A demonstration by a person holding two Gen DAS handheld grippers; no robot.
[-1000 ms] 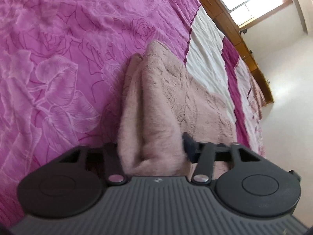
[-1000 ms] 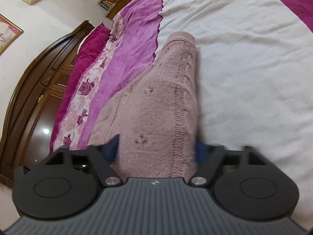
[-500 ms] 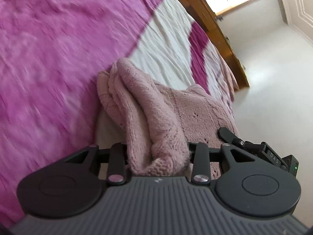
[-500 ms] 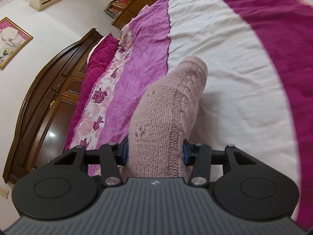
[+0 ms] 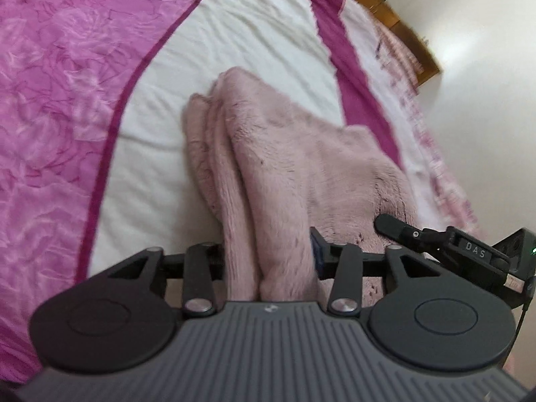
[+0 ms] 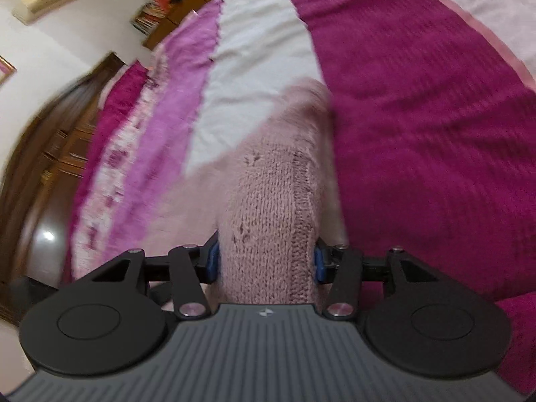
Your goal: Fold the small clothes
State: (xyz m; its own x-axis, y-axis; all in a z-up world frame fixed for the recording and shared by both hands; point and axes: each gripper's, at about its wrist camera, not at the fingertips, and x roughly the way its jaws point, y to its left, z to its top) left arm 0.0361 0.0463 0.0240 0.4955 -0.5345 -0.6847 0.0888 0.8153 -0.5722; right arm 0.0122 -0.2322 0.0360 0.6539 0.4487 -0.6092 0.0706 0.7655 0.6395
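Keep both tools, left (image 5: 269, 258) and right (image 6: 266, 263), loosening yet clamped on the fuzzy pink knitted garment (image 5: 301, 154) at lower centre, level over the bed (image 5: 234, 26).

The bed (image 5: 234, 33) lies bare toward 12 and 9 o'clock of the pink sweater (image 5: 301, 167), giving open passage there. At 3 o'clock in the left view the right tongs (image 5: 435, 244) crowd close beside it. A wooden headboard (image 6: 40, 174) closes the far edge at 9 o'clock in the right view.
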